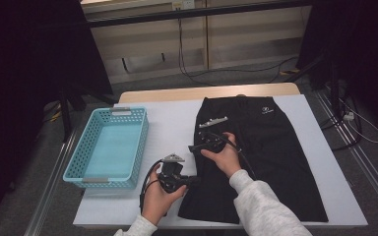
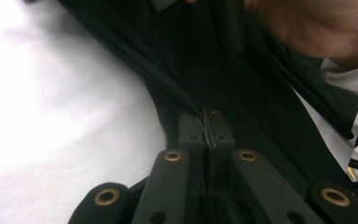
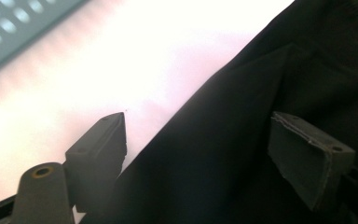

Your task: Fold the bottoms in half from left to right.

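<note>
Black shorts (image 1: 263,157): spread flat on the white table (image 1: 177,128), right of the basket (image 1: 109,147).
Left gripper (image 2: 207,128): clamped on the shorts' left edge.
Right gripper (image 3: 205,149): jaws wide apart, straddling the same edge farther up.

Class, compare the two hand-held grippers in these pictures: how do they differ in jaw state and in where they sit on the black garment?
The left hand-held gripper is shut, pinching the black garment at its left edge; the right hand-held gripper is open, jaws straddling the garment's edge without clamping. In the high view the left sits nearer the person, the right farther up. Both work the same left edge.
</note>
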